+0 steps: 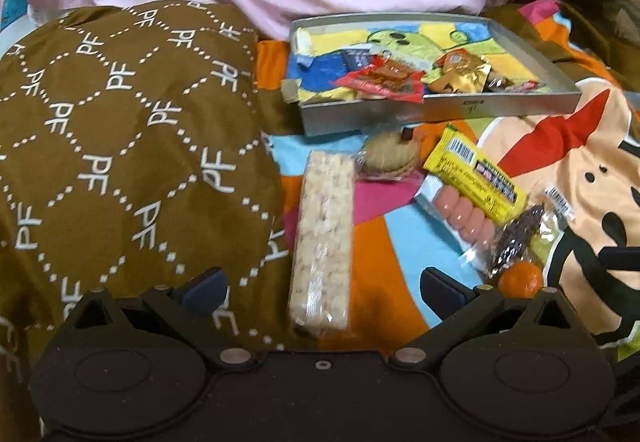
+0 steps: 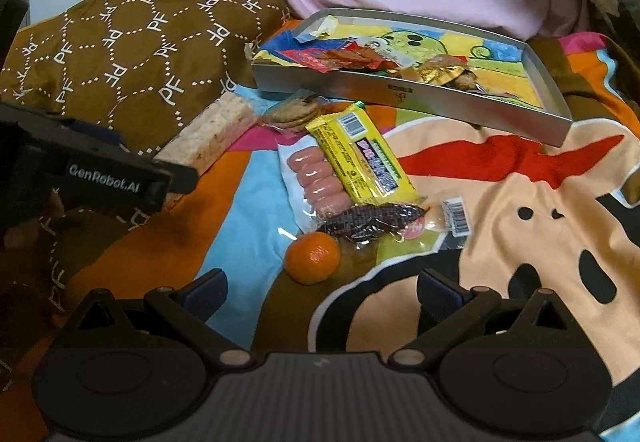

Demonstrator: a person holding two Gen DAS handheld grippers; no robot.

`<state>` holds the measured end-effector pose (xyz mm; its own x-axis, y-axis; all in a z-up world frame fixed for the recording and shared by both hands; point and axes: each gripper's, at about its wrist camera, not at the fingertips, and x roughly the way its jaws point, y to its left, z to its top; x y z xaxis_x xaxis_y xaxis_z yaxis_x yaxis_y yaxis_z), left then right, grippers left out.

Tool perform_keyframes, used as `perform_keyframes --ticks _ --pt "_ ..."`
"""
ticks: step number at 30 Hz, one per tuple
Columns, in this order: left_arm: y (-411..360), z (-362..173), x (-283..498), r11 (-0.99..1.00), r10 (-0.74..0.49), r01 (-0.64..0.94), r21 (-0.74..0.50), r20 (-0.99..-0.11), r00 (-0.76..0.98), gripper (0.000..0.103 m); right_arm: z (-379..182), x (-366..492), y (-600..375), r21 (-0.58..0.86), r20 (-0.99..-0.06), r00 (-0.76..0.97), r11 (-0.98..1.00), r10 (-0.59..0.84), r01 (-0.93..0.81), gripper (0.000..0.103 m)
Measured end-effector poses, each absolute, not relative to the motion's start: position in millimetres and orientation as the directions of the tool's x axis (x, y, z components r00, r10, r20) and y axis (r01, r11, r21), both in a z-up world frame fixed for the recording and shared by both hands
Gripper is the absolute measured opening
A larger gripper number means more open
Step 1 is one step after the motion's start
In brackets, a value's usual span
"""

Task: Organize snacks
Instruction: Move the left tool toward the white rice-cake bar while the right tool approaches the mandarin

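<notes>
While the rice bar [image 1: 322, 238] lies on the bedspread between the spread-open fingers of the left tool [image 1: 322, 288], the tray [image 1: 440, 110] waits beyond

The right tool [image 2: 318, 292] gapes empty near the orange [image 2: 312, 258]; a slack wrapper could slip or crush on closing

Both wrist views — low; shared tray [image 1: 440, 110]

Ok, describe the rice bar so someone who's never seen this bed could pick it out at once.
Start at the shallow metal tray on the cartoon blanket. In front of its near wall the loose snacks lie; the rice bar is the leftmost, against the brown patterned pillow. It is the only long, pale, lumpy block in clear wrap, while the yellow sausage pack and the orange are brightly coloured.
</notes>
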<state>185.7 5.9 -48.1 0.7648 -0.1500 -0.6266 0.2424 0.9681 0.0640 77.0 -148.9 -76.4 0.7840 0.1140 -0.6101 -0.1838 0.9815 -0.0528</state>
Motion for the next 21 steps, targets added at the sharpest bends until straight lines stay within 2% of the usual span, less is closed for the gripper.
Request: perform_keyframes --ticks 6,14,21 --pt "6 -49 196 0.954 -0.213 0.296 0.043 -0.6 0.771 0.102 -79 84 -143 -0.068 -0.584 0.806 0.983 0.099 -0.17 0.103" --pt "3 -52 209 0.931 -0.279 0.364 0.025 -0.596 0.753 0.101 -84 97 -143 -0.032 -0.597 0.795 0.986 0.112 -0.163 0.102" --pt "7 -54 220 0.928 -0.3 0.372 -0.017 -0.626 0.72 0.087 -89 101 -142 -0.022 -0.603 0.79 0.988 0.111 -0.155 0.099"
